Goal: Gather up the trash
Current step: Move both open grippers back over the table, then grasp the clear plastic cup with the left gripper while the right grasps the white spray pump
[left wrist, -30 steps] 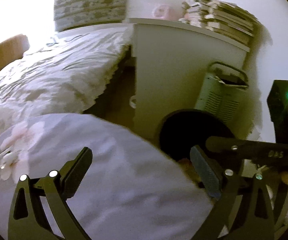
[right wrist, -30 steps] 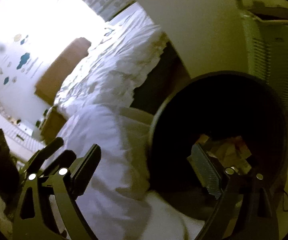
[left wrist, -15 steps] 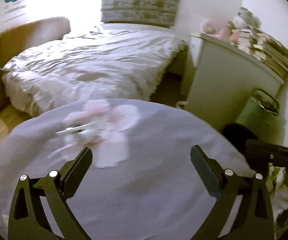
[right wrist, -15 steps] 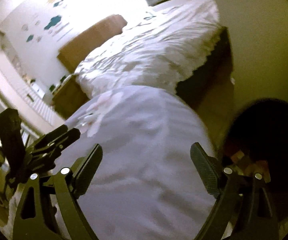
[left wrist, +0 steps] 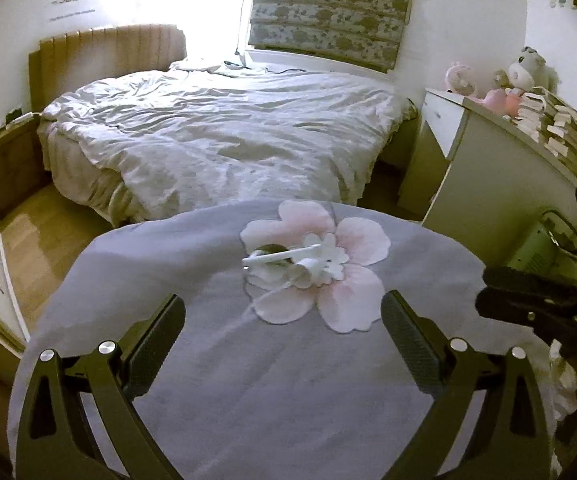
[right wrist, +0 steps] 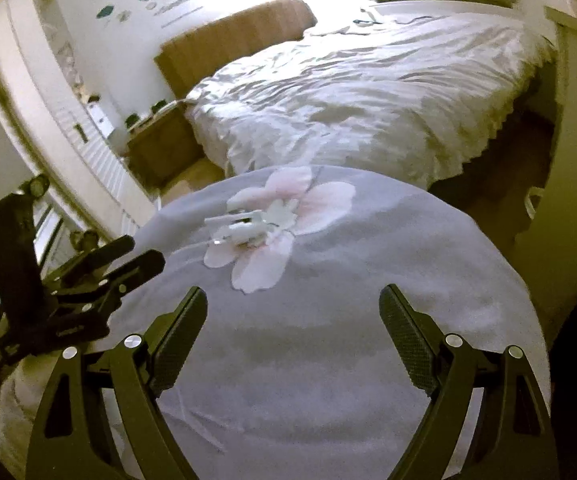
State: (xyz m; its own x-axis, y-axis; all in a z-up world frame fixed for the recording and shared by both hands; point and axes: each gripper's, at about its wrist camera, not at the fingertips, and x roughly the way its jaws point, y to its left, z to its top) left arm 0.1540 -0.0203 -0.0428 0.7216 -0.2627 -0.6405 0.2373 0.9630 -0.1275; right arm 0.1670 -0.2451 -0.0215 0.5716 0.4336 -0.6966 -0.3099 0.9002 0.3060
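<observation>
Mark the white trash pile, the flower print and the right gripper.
white trash pile (left wrist: 288,258): left wrist view, long white stick.
flower print (left wrist: 362,236): left wrist view, upper right petal.
right gripper (right wrist: 293,330): right wrist view, midway between fingertips.

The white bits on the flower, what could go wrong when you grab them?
The white bits are thin and lie flat on the soft grey cloth, so the open left gripper might pinch cloth too. The small pieces could slip out or scatter. The right gripper is close by, so the two could bump.

At frame centre, small white plastic scraps (left wrist: 296,262) lie on a pink flower print on the grey cloth-covered tabletop (left wrist: 272,380). The left hand-held gripper (left wrist: 282,326) hovers below them, jaws spread wide.
</observation>
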